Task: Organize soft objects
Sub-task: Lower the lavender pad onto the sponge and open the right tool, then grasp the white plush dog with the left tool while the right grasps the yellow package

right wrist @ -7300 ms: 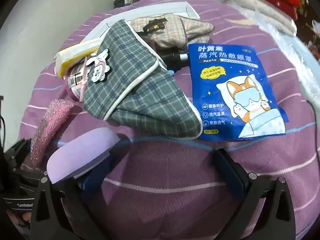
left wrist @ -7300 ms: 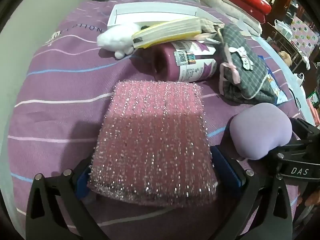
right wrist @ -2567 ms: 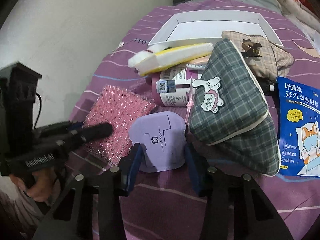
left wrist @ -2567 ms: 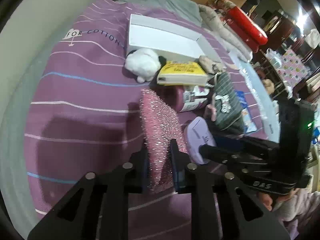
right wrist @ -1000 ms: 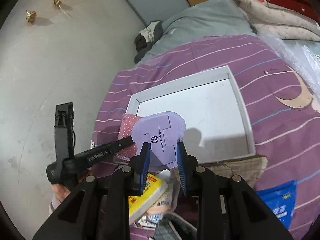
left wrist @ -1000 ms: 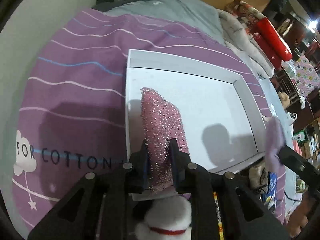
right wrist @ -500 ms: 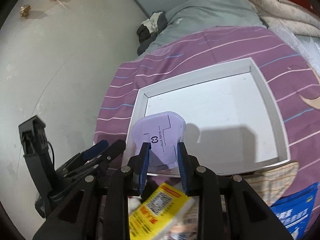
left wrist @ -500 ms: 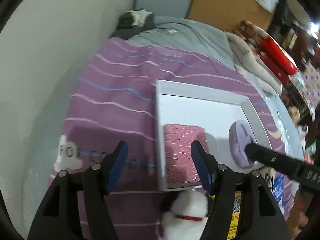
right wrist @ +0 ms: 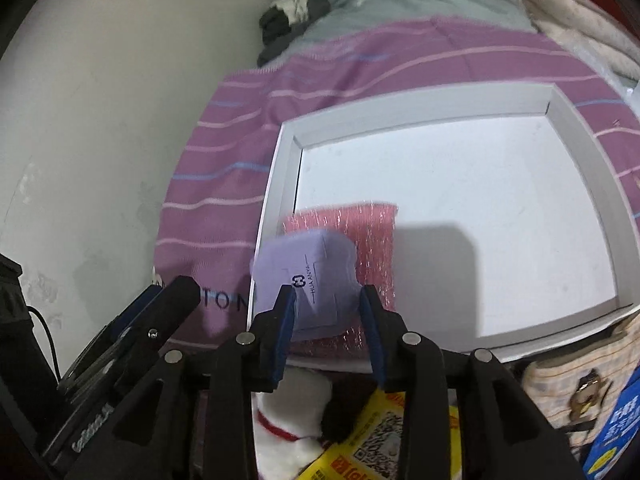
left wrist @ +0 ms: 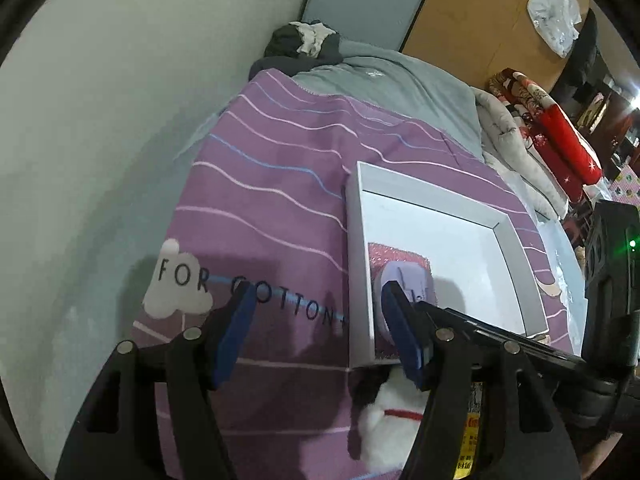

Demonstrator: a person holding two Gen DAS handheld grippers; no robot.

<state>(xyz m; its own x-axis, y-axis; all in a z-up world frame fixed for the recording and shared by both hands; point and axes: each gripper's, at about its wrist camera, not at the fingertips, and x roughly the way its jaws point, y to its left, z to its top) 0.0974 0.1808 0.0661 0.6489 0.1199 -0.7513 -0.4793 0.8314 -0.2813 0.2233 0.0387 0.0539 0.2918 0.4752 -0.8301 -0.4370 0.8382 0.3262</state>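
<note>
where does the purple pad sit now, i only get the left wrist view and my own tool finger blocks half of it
observer: the purple pad lies on top of the pink sponge, printed side up, in the white tray's near left corner.
operator: does the right tool have it
observer: the right tool has a finger on either side of the pad and its jaws are opening; a thin gap shows at the right finger.
operator: anything by the tray's near right corner
observer: a beige checked pouch lies against that rim, with a blue packet next to it.
</note>
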